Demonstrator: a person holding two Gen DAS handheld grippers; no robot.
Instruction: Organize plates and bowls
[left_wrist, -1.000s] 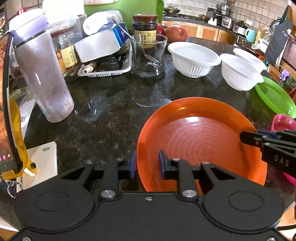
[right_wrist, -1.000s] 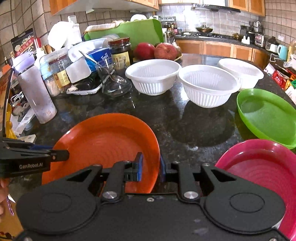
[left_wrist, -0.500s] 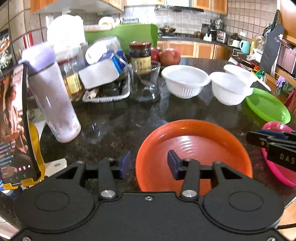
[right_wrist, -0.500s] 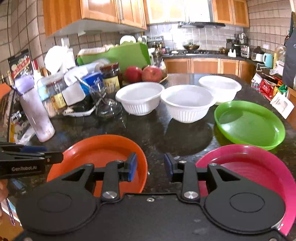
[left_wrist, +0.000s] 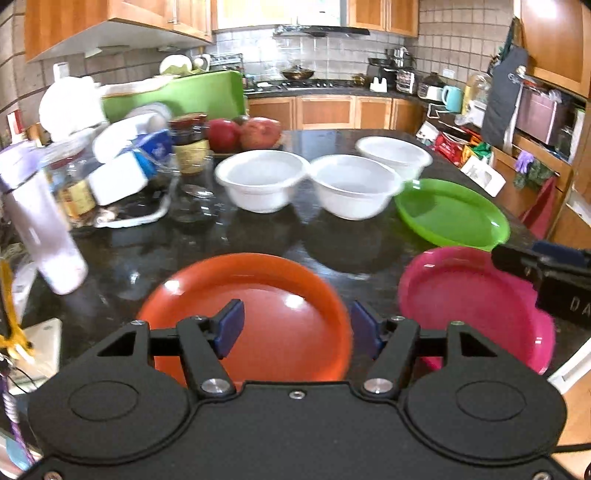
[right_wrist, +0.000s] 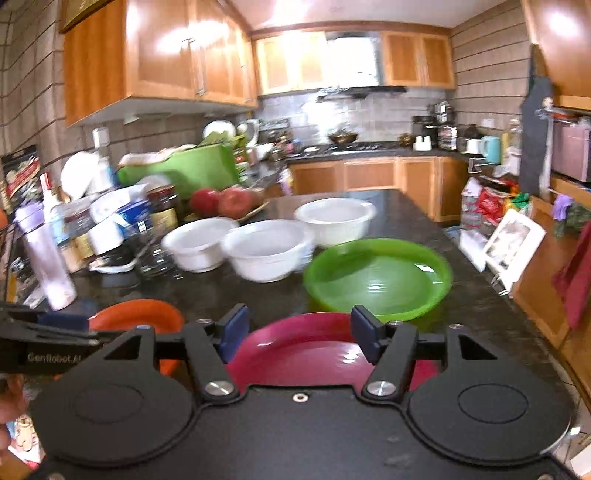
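we hold both tools back from the dark counter (left_wrist: 280, 236), so nothing is gripped: the left gripper (left_wrist: 295, 326) has just been opening and stands apart above the orange plate (left_wrist: 258, 295), the right gripper (right_wrist: 298, 334) likewise above the pink plate (right_wrist: 306, 354). the three plates lie separate and empty, the green plate (left_wrist: 450, 214) farther off. three white bowls (left_wrist: 262, 179) stand in a row behind, all empty, not yet stacked
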